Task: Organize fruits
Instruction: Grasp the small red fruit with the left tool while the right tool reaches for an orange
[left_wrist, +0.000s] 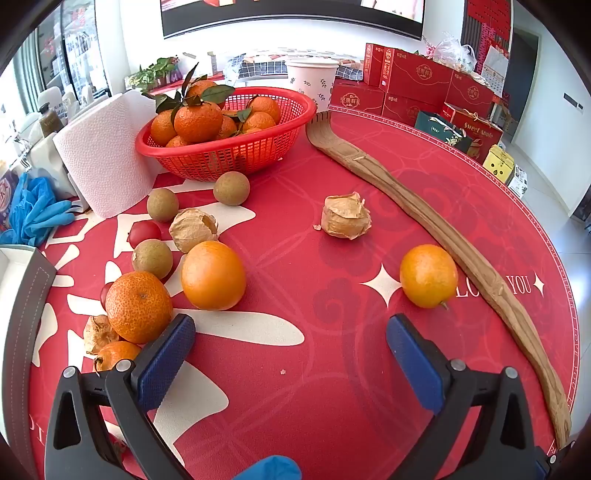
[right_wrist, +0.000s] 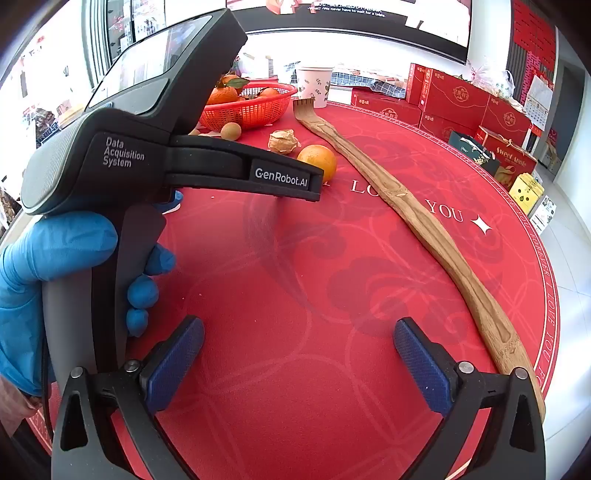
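Observation:
A red basket (left_wrist: 236, 155) of leafy mandarins stands at the back of the red table. Loose fruit lies in front of it: a smooth orange (left_wrist: 213, 275), a bumpy mandarin (left_wrist: 138, 306), brown longans (left_wrist: 231, 187), husked physalis (left_wrist: 346, 217) and a small red fruit (left_wrist: 144, 232). A lone orange (left_wrist: 428, 276) (right_wrist: 317, 159) lies to the right. My left gripper (left_wrist: 290, 334) is open and empty, low over the table between the two oranges. My right gripper (right_wrist: 299, 338) is open and empty over bare cloth; the left tool's body (right_wrist: 147, 122) fills its upper left view.
A long wooden back scratcher (left_wrist: 443, 229) (right_wrist: 417, 221) curves along the table's right side. A paper towel roll (left_wrist: 107, 158) and blue gloves (left_wrist: 33, 212) lie at the left. A paper cup (left_wrist: 314, 85) and red gift boxes (left_wrist: 417, 85) stand behind the table.

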